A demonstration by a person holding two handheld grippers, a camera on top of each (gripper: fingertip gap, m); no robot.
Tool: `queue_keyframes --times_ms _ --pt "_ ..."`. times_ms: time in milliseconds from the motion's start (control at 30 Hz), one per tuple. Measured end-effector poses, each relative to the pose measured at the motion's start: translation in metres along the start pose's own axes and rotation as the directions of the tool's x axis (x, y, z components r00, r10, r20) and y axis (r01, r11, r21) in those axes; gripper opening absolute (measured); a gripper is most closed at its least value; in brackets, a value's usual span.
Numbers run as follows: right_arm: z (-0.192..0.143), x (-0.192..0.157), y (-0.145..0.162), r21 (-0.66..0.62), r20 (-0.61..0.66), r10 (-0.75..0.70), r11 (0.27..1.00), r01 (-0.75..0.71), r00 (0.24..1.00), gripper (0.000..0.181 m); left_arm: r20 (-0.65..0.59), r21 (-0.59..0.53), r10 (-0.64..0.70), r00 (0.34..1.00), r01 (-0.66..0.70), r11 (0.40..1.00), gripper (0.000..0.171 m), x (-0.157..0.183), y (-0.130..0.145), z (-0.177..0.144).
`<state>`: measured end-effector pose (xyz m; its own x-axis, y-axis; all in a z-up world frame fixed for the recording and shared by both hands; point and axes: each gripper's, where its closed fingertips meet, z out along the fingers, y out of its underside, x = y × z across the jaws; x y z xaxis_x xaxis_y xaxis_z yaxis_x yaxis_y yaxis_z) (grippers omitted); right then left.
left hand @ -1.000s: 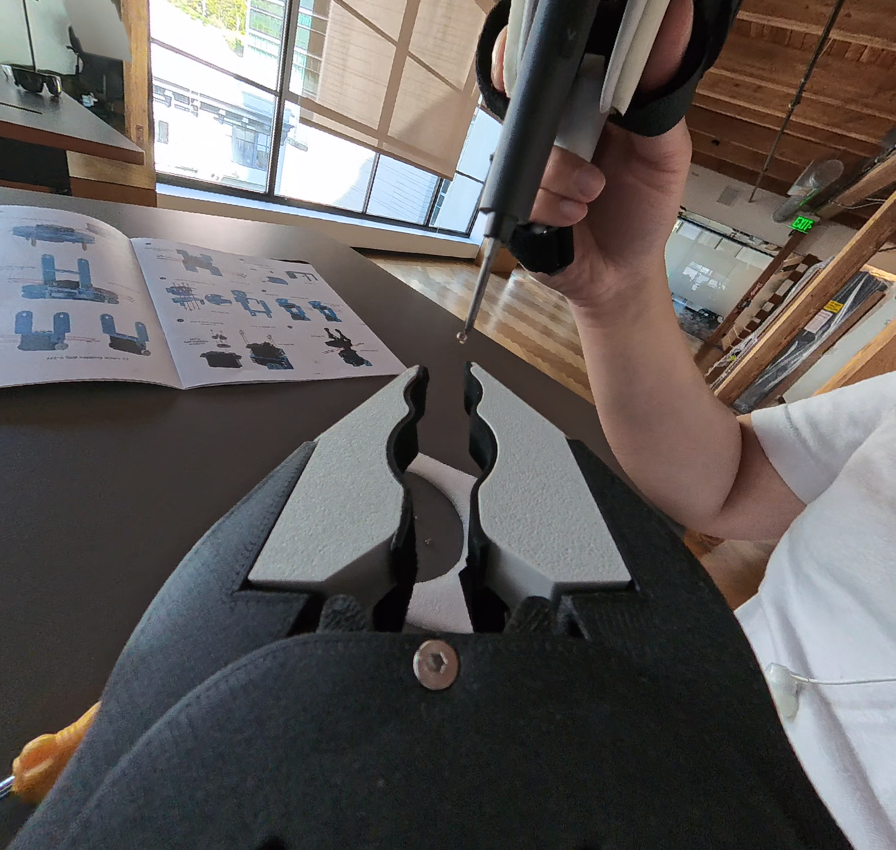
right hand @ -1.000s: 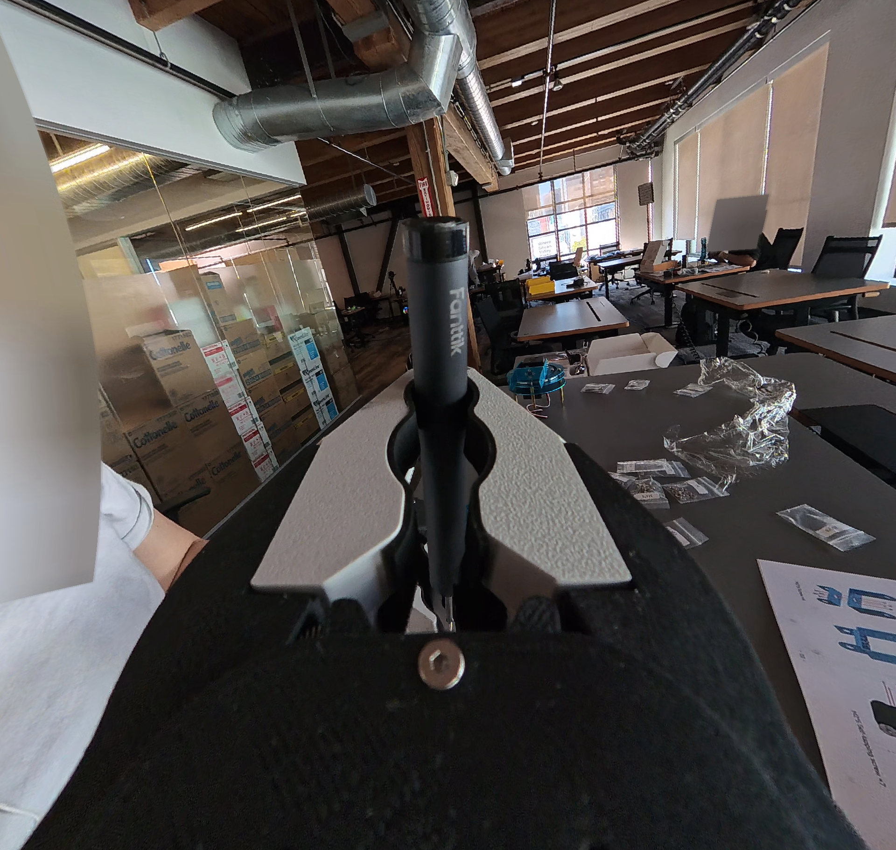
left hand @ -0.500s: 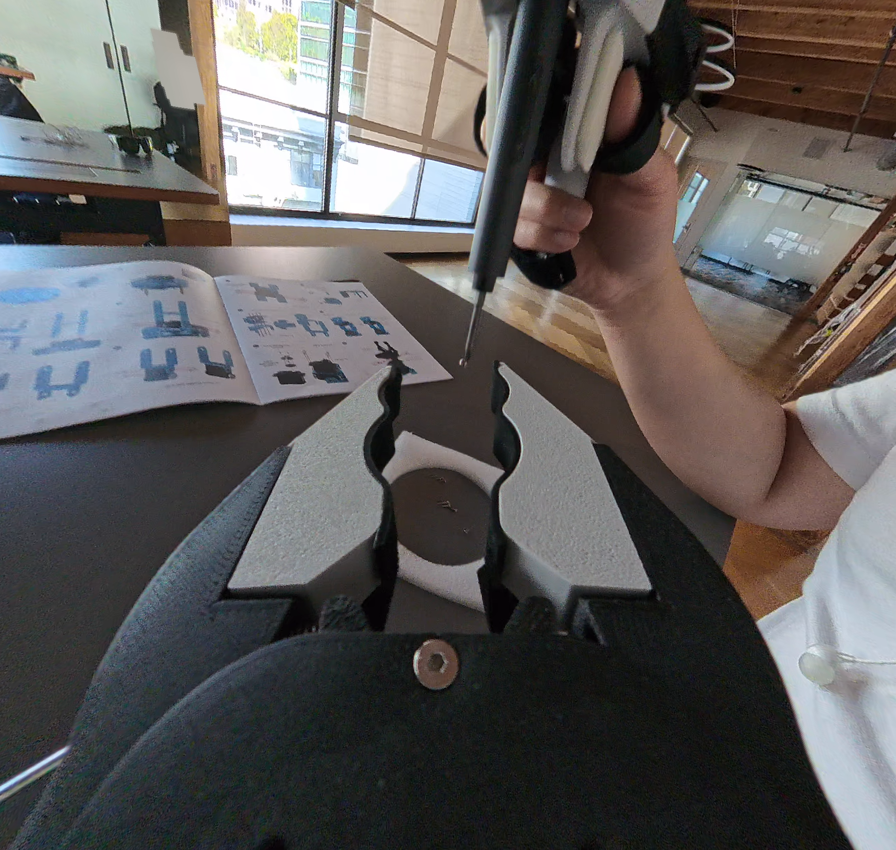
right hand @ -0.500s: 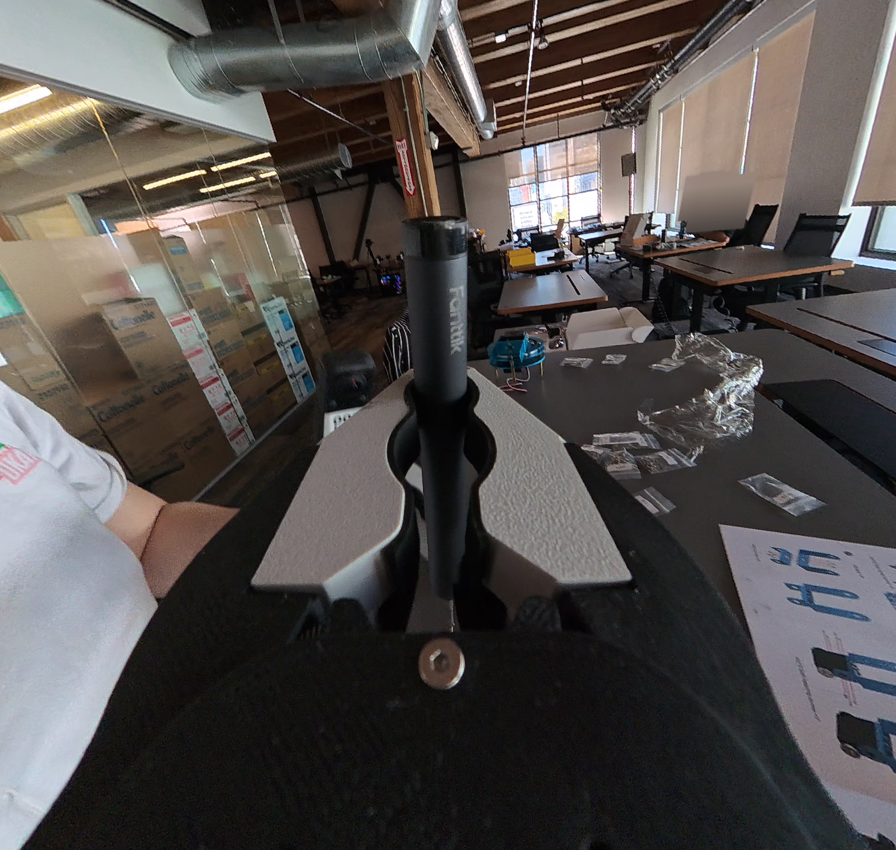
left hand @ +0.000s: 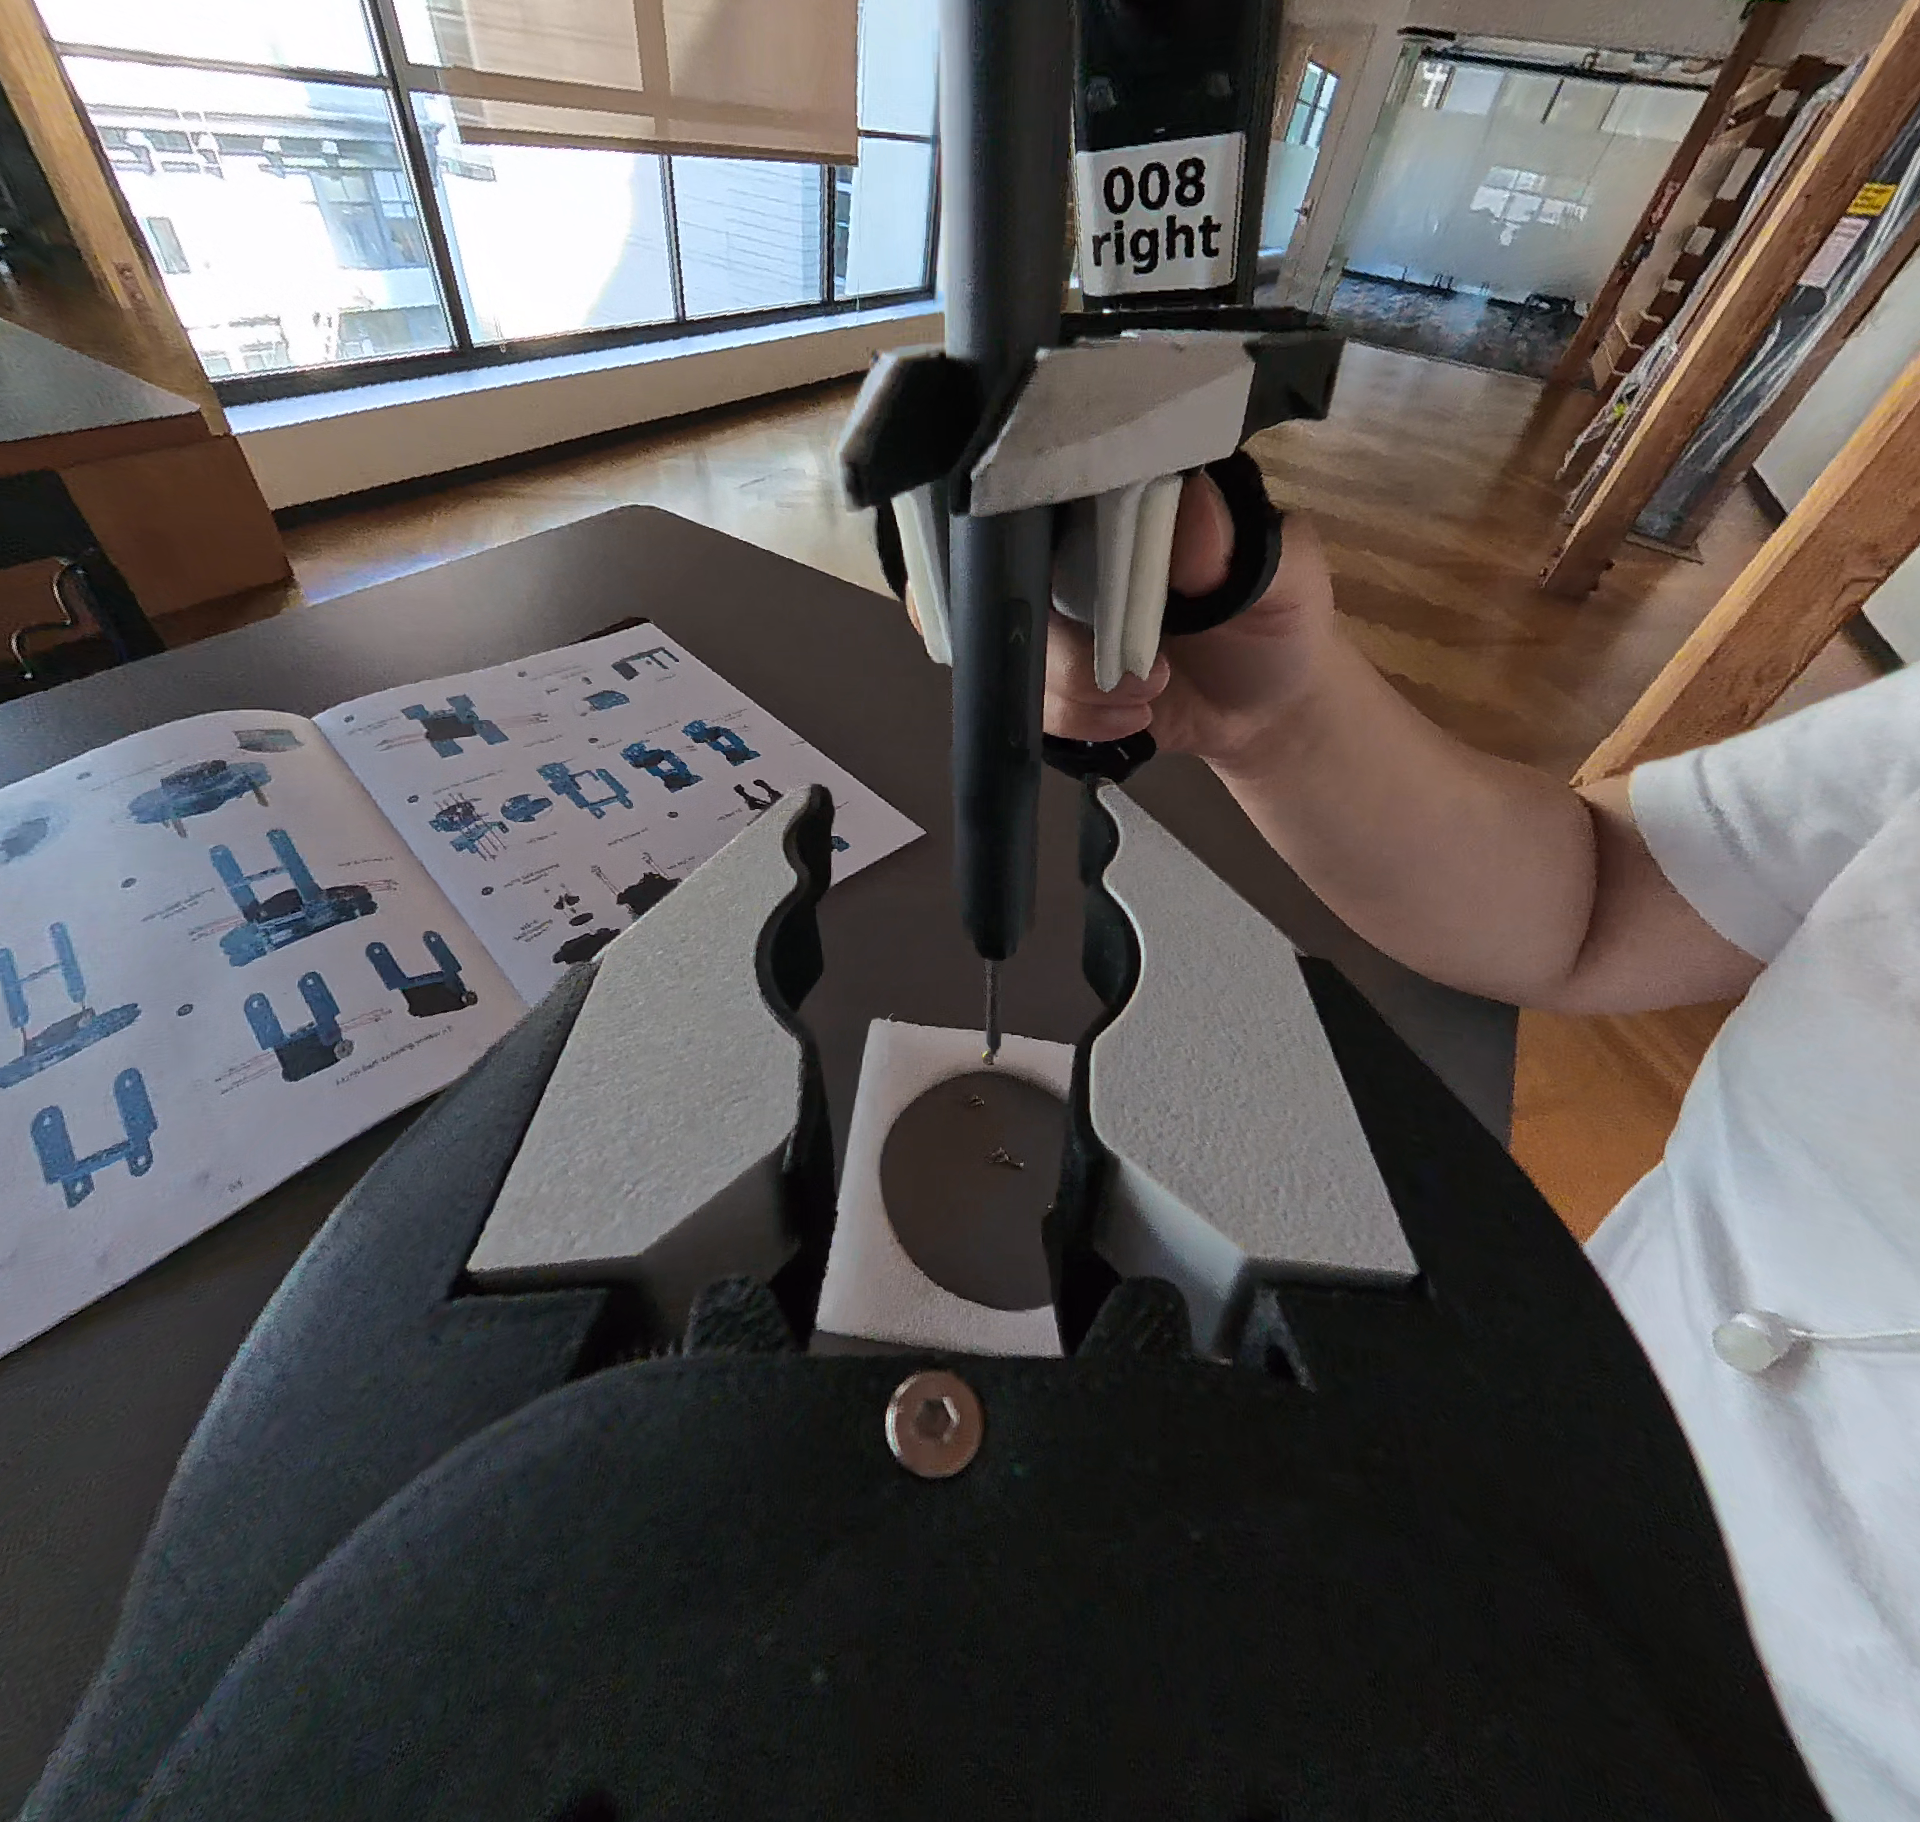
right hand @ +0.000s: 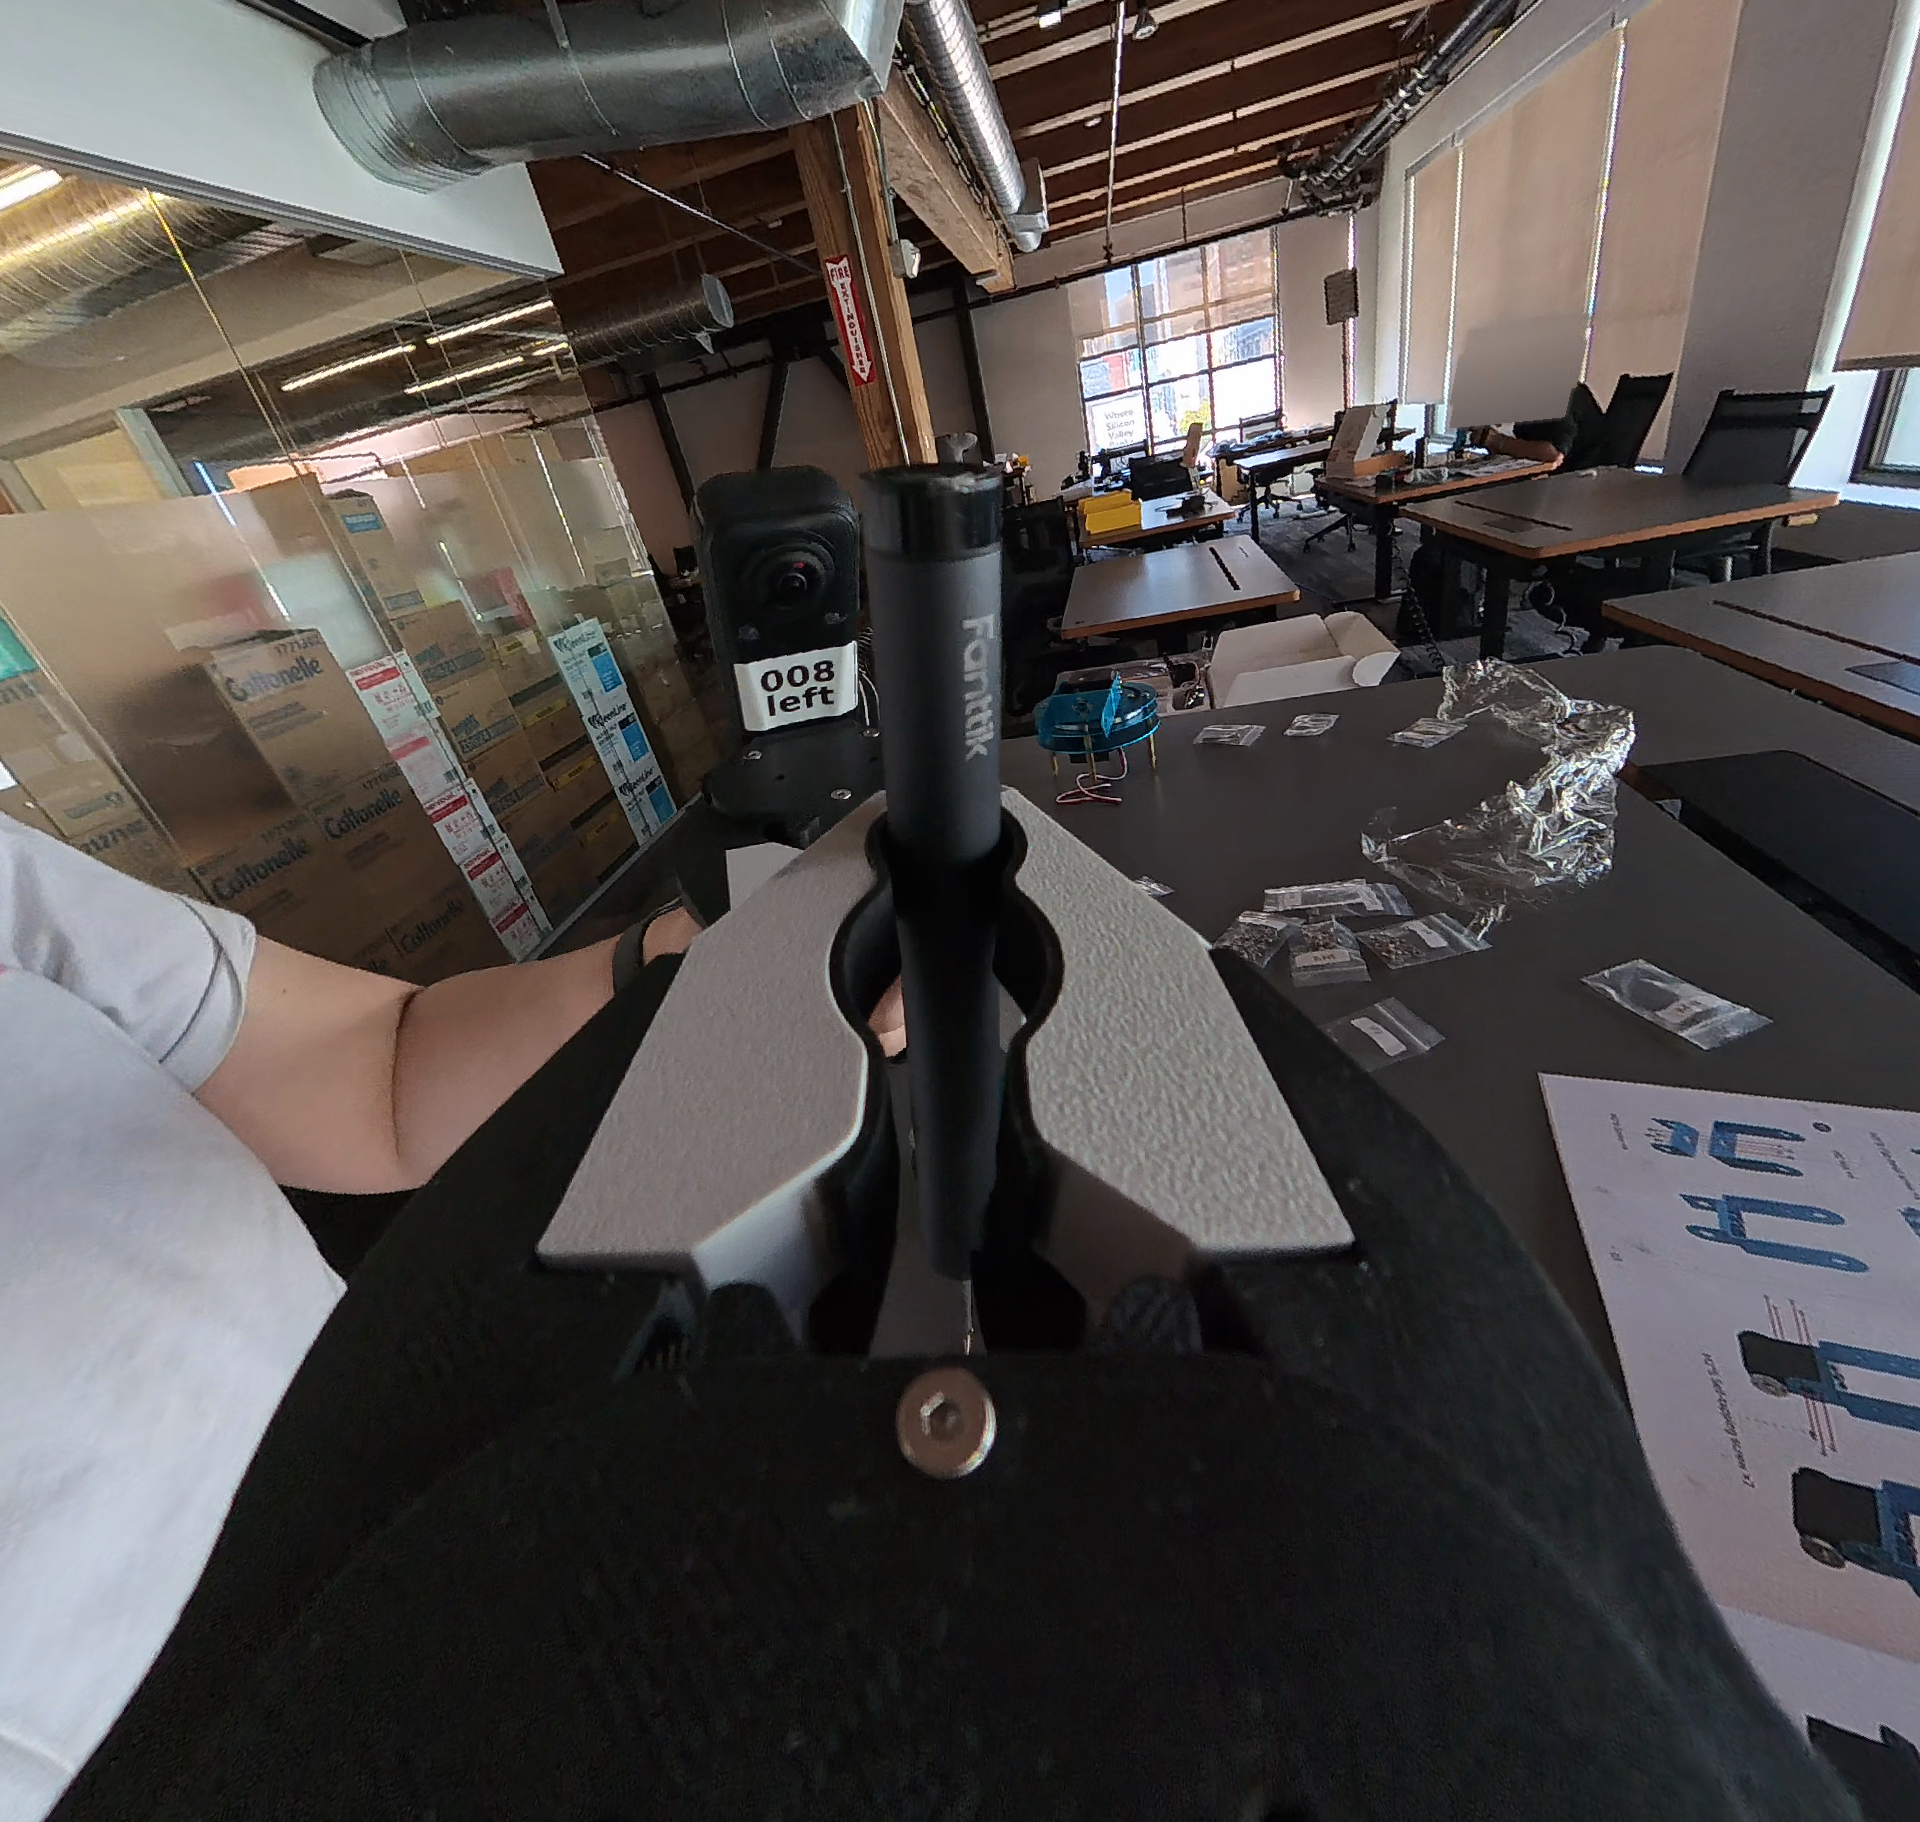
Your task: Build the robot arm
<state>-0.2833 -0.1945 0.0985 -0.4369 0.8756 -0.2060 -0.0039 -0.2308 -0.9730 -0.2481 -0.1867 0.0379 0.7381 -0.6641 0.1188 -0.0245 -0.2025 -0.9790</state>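
Observation:
My right gripper is shut on a dark grey pen-shaped screwdriver and holds it upright. In the left wrist view the screwdriver points down between the fingers of my left gripper, which is open and empty. Its bit tip sits at the far edge of a white foam square with a round hole. A few tiny screws lie in the hole. The foam lies on the dark table between the left fingers. The right gripper is above it.
An open instruction booklet lies on the table left of the foam, and also shows in the right wrist view. Small parts bags, crumpled clear plastic and a blue round assembly lie farther off. A person's arm is at right. Some 6 cm of space lies between my two pairs of fingers.
The screwdriver has come down and its tip is now between the left fingers at the foam. The left gripper has opened wider and tilted down over the foam.

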Motion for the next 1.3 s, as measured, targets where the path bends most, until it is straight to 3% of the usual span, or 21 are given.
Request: queue_keyframes --times_ms 267,500,600,767,1033,1233,1300 --pt "-0.005 0.011 0.002 -0.003 -0.028 0.006 1.000 -0.006 1.000 0.011 -0.061 0.004 0.004 0.998 -0.004 1.000 0.026 -0.003 -0.003 0.019" --pt "-0.009 0.016 0.000 0.004 -0.033 0.020 1.000 -0.020 0.999 0.011 -0.079 0.020 -0.004 0.997 0.005 1.000 0.036 -0.004 -0.004 0.031" --pt "-0.010 0.019 0.001 0.002 -0.036 0.023 1.000 -0.023 0.999 0.012 -0.093 0.013 0.013 0.996 -0.012 1.000 0.016 -0.001 -0.002 0.036" --pt "-0.013 0.020 -0.002 0.025 -0.012 0.061 0.998 -0.061 0.998 0.012 -0.072 0.047 0.007 0.997 -0.003 0.999 0.016 -0.003 -0.004 0.037" --pt "-0.014 0.029 0.005 -0.047 -0.096 -0.020 0.999 0.015 0.995 0.043 -0.049 0.171 -0.054 0.997 0.062 0.983 0.016 -0.008 -0.017 0.027" --pt "-0.016 0.022 0.004 -0.051 -0.065 -0.075 0.996 0.072 0.995 0.041 -0.012 0.144 -0.033 0.999 0.034 0.989 0.016 -0.010 -0.013 0.024" --pt "-0.018 0.019 0.000 -0.027 -0.040 -0.066 0.998 0.065 0.997 0.025 -0.013 0.152 -0.036 0.999 0.037 0.988 0.016 -0.009 -0.014 0.023"
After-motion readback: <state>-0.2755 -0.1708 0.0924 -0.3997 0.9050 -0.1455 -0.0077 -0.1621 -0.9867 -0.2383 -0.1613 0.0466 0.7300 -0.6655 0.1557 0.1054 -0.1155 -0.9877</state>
